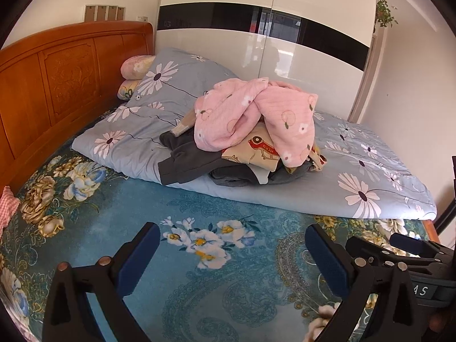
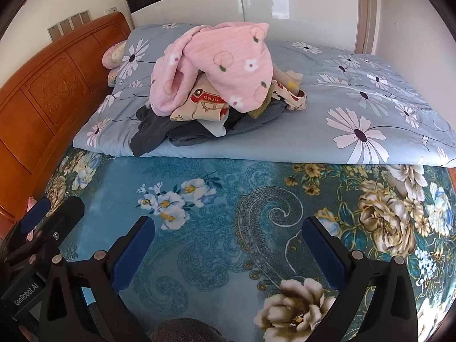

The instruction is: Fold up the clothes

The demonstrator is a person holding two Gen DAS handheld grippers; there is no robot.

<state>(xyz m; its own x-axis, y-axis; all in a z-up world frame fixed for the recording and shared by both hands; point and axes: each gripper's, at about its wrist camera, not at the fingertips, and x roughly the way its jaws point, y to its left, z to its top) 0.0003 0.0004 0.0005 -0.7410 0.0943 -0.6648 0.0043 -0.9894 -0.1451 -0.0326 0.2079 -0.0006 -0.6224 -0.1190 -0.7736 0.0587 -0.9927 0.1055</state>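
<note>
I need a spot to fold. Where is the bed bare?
Bare: the floral bedsheet between the quilt edge and both hand-held grippers. Crowded: the quilt's middle, under the clothes pile.

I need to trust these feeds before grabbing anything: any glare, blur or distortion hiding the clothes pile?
Left wrist view: pile sharp and evenly daylit; glare only on the glossy wardrobe; fisheye bends the headboard. Right wrist view: pile equally clear, soft shadows beneath it; dark vignette at the corners; bedspread pattern crisp.
</note>
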